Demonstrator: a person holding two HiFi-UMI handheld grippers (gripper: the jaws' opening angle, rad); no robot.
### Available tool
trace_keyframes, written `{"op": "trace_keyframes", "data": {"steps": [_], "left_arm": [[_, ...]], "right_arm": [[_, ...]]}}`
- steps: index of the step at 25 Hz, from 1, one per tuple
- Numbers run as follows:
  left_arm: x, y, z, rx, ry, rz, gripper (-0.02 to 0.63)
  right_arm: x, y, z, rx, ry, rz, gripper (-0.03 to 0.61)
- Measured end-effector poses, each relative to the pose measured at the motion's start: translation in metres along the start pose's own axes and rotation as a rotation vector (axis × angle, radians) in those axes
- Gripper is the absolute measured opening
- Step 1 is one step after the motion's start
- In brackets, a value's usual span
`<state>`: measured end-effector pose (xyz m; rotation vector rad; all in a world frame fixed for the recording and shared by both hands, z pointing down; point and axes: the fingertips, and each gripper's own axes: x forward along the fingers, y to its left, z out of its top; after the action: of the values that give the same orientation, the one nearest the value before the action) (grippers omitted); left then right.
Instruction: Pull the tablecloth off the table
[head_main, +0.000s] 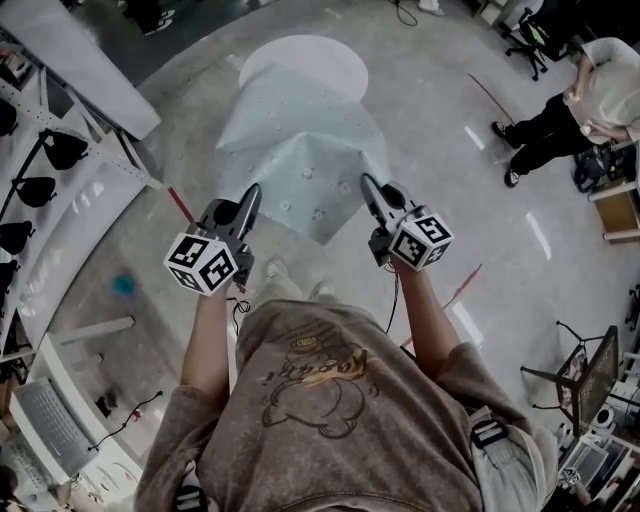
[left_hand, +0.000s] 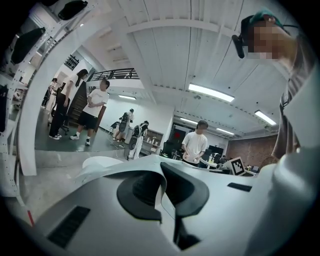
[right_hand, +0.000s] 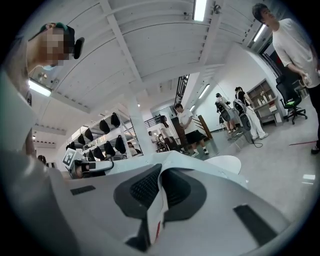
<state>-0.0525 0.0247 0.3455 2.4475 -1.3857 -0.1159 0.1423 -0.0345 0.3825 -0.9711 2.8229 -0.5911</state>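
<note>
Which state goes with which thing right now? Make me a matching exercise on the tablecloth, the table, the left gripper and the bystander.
Things:
1. tablecloth
2. table
3. left gripper
4. bystander

States:
A. standing at the head view's upper right
B. round top partly bare at its far side
C. shut on a cloth corner
D. stretched from the table, held at two corners

Pairs: 1-D; 2-B; 3-C; 4-A

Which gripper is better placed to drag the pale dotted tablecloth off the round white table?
Neither clearly: left gripper and right gripper are each shut on a near corner of the pale dotted tablecloth; pull with both.
</note>
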Motion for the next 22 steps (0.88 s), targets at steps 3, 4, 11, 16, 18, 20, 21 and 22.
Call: {"op": "trace_keyframes", "data": {"steps": [3,4,11,16,18,20,21,22], "left_arm": [[-0.011,-0.008,-0.001,0.003,0.002,0.009,0.02],[-0.015,-0.01,-0.001,0.004,0.004,0.01,0.02],[-0.036,-0.018,0.009,0.019,0.007,0.003,0.02],[-0.05,-0.014,0.009,0.017,0.005,0.012,0.02],[-0.055,-0.009,0.009,0.009,0.0,0.019,0.02],[-0.063,-0.005,0.01,0.003,-0.008,0.034,0.02],[-0.066,-0.004,0.01,0.003,-0.011,0.043,0.02],[-0.068,-0.003,0.01,0.006,-0.012,0.05,0.02]], "right_arm": [[-0.008,0.01,-0.003,0.0,0.001,0.01,0.007],[-0.01,0.014,-0.004,-0.001,0.001,0.012,0.008],[-0.019,0.038,0.0,-0.007,-0.005,0.016,0.008],[-0.016,0.053,-0.006,-0.018,-0.006,0.033,0.008],[-0.011,0.059,-0.007,-0.023,-0.003,0.046,0.006],[-0.005,0.064,-0.009,-0.03,0.006,0.062,0.008],[-0.002,0.066,-0.011,-0.032,0.011,0.071,0.006],[-0.001,0.067,-0.012,-0.032,0.014,0.079,0.006]]}}
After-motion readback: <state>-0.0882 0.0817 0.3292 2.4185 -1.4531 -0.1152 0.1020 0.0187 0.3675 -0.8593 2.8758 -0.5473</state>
